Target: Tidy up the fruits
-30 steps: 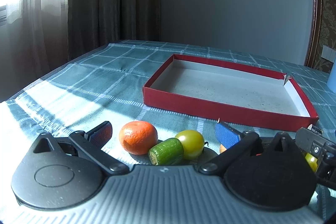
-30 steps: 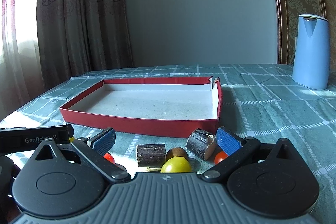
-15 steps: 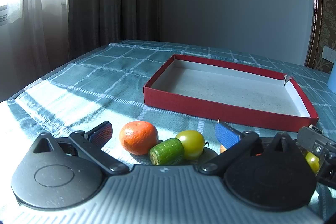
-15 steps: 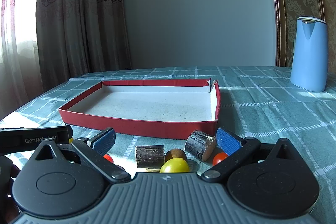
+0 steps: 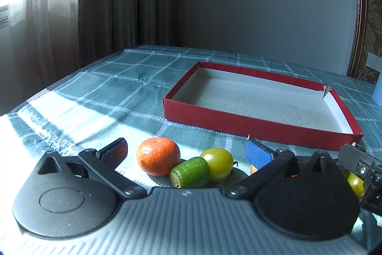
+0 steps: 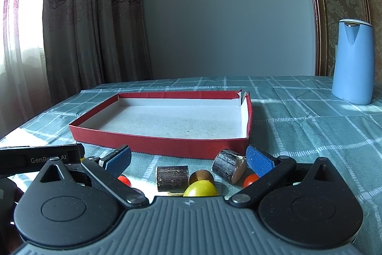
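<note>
In the left wrist view my left gripper (image 5: pixel 185 151) is open and empty, low over the tablecloth. Between its fingers lie an orange mandarin (image 5: pixel 157 155), a green cucumber piece (image 5: pixel 190 172) and a yellow-green tomato (image 5: pixel 217 163). The empty red tray (image 5: pixel 238 122) lies beyond them. In the right wrist view my right gripper (image 6: pixel 188 158) is open and empty. Between its fingers lie two dark wood-like cylinders (image 6: pixel 172 178) (image 6: pixel 228 165), a brown round piece (image 6: pixel 201 177) and a yellow tomato (image 6: pixel 200 189). Small red tomatoes (image 6: pixel 250 179) (image 6: pixel 124 181) sit by each finger. The red tray (image 6: pixel 162 142) is just beyond.
A blue kettle (image 6: pixel 352 61) stands at the back right of the table. Curtains (image 6: pixel 90 23) hang behind the table's left side. The left gripper's body (image 6: pixel 40 157) shows at the left edge of the right wrist view. The right gripper's body (image 5: pixel 360 164) shows at the right edge of the left wrist view.
The right gripper has tilted slightly, so the tray and fruits sit a little lower in its view. The left wrist view is almost unchanged. Both grippers stay open.
</note>
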Available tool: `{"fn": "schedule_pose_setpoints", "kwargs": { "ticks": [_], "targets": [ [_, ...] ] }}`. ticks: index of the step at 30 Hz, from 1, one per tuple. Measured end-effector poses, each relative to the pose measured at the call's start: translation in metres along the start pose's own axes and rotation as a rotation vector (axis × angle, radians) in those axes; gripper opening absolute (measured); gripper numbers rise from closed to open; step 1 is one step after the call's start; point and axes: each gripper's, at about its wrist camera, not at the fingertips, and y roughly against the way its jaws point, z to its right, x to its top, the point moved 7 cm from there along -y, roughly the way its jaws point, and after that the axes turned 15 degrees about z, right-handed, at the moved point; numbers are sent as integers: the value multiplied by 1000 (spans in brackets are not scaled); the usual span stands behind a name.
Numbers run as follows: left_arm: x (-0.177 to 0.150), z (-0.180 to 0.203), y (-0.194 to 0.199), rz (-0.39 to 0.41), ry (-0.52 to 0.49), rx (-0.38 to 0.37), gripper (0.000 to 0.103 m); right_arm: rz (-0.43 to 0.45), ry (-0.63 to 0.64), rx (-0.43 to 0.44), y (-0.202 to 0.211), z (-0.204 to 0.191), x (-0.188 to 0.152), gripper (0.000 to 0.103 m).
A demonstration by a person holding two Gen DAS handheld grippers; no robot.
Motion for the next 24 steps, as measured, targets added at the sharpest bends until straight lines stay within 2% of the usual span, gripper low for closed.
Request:
{"fn": "schedule_pose_setpoints", "kwargs": {
  "ticks": [24],
  "targets": [
    [0,-1,0,0,1,1,103,-5,-12,8,-1,0,-1,103]
  ]
}}
